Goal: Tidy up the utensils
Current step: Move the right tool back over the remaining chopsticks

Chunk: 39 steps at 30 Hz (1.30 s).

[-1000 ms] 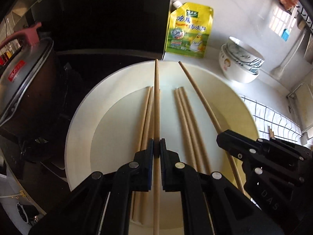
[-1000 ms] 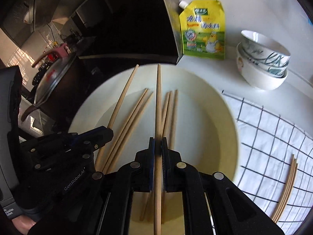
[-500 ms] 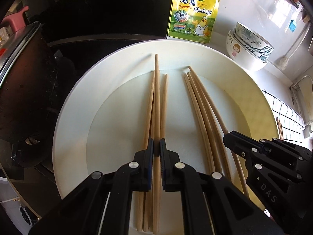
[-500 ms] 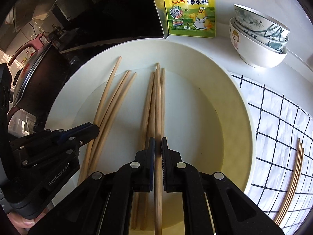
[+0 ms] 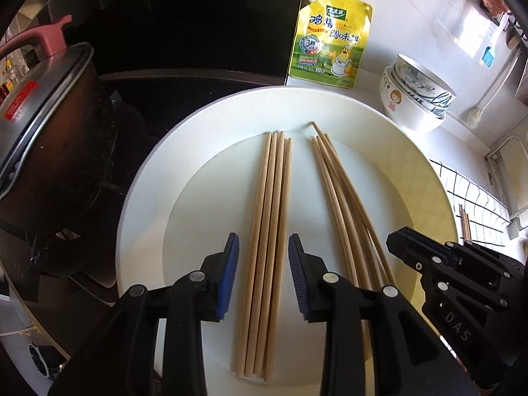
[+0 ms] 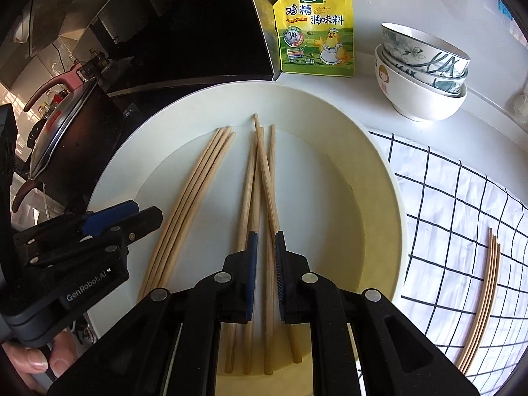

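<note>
A large white plate [image 5: 148,198] [image 6: 379,178] holds two bundles of wooden chopsticks. The left bundle [image 5: 270,217] [image 6: 194,194] lies straight and parallel. The right bundle [image 5: 343,204] [image 6: 260,191] lies loosely, with one stick crossing the others. My left gripper [image 5: 263,265] is open above the left bundle and holds nothing. My right gripper [image 6: 266,257] is open a little above the right bundle and holds nothing. Each gripper shows in the other's view, the right gripper [image 5: 439,264] and the left gripper [image 6: 99,227].
A yellow seasoning pouch [image 5: 330,39] [image 6: 313,26] leans behind the plate. Stacked bowls [image 5: 419,95] [image 6: 422,69] stand at the back right. A checked cloth [image 6: 462,204] on the right carries more chopsticks [image 6: 481,303]. A pot with a lid [image 5: 39,115] sits on the stove at left.
Both grippers were shut on a single chopstick each. They lowered the sticks onto the plate beside the bundles, opened and drew back slightly.
</note>
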Motion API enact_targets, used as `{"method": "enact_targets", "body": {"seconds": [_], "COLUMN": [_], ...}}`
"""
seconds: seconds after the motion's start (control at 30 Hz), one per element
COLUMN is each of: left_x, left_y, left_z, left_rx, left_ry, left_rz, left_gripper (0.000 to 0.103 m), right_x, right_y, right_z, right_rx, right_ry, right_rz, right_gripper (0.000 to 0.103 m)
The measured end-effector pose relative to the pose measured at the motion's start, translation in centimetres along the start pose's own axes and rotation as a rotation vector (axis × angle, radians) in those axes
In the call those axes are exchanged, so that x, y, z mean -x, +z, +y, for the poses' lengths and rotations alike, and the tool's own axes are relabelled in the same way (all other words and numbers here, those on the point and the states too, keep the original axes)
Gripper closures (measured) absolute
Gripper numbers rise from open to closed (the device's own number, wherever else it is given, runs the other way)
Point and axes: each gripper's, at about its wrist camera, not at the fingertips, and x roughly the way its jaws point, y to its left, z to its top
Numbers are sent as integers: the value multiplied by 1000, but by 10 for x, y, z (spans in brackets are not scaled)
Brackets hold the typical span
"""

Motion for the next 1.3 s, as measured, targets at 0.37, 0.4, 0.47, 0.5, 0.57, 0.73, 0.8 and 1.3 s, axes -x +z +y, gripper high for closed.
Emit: {"method": "enact_targets", "body": {"seconds": [0.37,0.4,0.47,0.5,0.57,0.73,0.8,1.3], "left_x": [28,30,35,37,41,48,51,63], "left_y": [-10,-11,-12,-13,-14,-20,-22,-39], "left_z": [-8,-9,-13,-15,-20,-36,-44,-131], "left_rx": [7,7,6,5,3,-5,-14,-104], "left_ry": [0,-1,-1,-1,-4,-13,-18,-111], "left_rz": [-44,-48,-57,-60,-66,-75,-78,-84], "left_gripper": [70,70,70,70,70,69,69,50], "right_x": [35,38,44,47,54,71,77,127], "right_y": [-13,-14,-16,-17,-19,-27,-30,-80], "right_z": [-5,-5,-7,-7,-9,-20,-26,-111], "right_rx": [10,11,14,17,23,24,21,-91], "right_ry": [-6,-6,-6,-7,-10,-14,-18,-84], "right_rz": [-45,-49,-57,-61,-68,-84,-92,-137], "right_gripper": [91,91,91,91,91,85,84,62]}}
